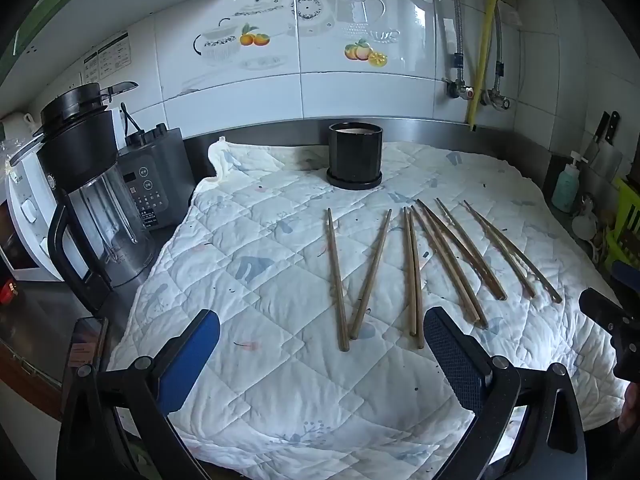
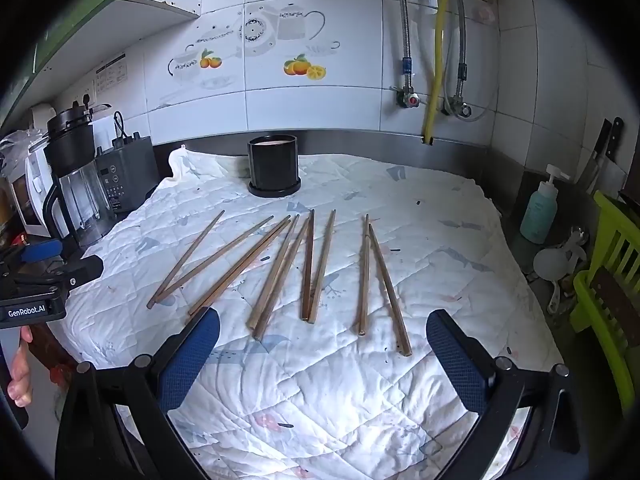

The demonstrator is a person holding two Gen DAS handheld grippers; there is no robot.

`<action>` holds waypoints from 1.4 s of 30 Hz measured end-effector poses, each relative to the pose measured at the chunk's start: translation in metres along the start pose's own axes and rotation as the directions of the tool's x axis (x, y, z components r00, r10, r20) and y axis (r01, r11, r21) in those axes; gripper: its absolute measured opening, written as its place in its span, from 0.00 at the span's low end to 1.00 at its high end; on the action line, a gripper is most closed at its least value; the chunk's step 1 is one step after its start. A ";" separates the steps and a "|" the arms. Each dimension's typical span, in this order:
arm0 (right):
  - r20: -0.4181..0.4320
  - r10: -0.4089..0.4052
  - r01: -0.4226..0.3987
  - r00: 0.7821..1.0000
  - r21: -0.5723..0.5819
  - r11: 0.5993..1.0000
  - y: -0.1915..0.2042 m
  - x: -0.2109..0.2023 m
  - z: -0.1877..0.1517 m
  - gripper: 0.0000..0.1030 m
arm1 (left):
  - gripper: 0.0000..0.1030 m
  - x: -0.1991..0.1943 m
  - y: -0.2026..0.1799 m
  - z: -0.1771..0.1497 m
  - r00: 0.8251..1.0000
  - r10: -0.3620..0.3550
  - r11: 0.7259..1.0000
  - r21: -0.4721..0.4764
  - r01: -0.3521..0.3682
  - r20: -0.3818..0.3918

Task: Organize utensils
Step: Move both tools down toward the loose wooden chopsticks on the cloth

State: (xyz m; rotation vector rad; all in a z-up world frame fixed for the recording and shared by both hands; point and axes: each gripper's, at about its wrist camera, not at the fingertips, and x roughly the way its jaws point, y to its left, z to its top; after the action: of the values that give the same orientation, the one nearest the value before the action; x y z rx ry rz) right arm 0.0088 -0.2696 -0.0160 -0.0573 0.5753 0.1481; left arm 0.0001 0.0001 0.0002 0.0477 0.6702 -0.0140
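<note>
Several wooden chopsticks (image 1: pixel 414 276) lie in pairs, fanned across a white quilted cloth (image 1: pixel 260 380); they also show in the right wrist view (image 2: pixel 308 268). A black cylindrical holder (image 1: pixel 355 156) stands upright on a black saucer at the cloth's far edge, also in the right wrist view (image 2: pixel 274 166). My left gripper (image 1: pixel 322 344) is open and empty, just short of the near ends of the left chopsticks. My right gripper (image 2: pixel 323 344) is open and empty, just short of the near ends of the middle and right chopsticks.
A blender (image 1: pixel 86 200) and a dark appliance (image 1: pixel 154 184) stand left of the cloth. A soap bottle (image 2: pixel 540 208), knives (image 2: pixel 604 148) and a green rack (image 2: pixel 608 288) are at the right. The tiled wall with pipes (image 2: pixel 438 48) is behind.
</note>
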 end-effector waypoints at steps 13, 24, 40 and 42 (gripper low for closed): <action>-0.010 0.001 -0.001 1.000 0.017 1.000 -0.004 0.002 0.000 1.00 | 1.00 0.005 0.003 0.004 1.000 -0.008 0.999 -0.036 0.008 0.013; -0.003 0.002 -0.002 1.000 0.024 1.000 -0.008 0.006 0.001 1.00 | 1.00 0.016 0.005 0.005 1.000 -0.008 0.998 -0.055 0.009 0.003; -0.061 0.009 -0.005 0.998 0.071 0.997 -0.032 0.027 -0.013 0.86 | 0.80 0.050 0.001 -0.007 0.999 -0.039 0.999 -0.008 0.038 -0.037; -0.074 0.003 0.002 0.997 0.068 0.998 -0.034 0.030 -0.015 0.82 | 0.71 0.058 0.001 -0.010 0.997 -0.045 0.999 0.005 0.046 -0.066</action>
State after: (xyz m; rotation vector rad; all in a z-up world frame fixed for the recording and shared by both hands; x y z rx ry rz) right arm 0.0313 -0.3007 -0.0445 0.0038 0.6542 0.1272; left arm 0.0395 0.0020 -0.0440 0.0394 0.7374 -0.0588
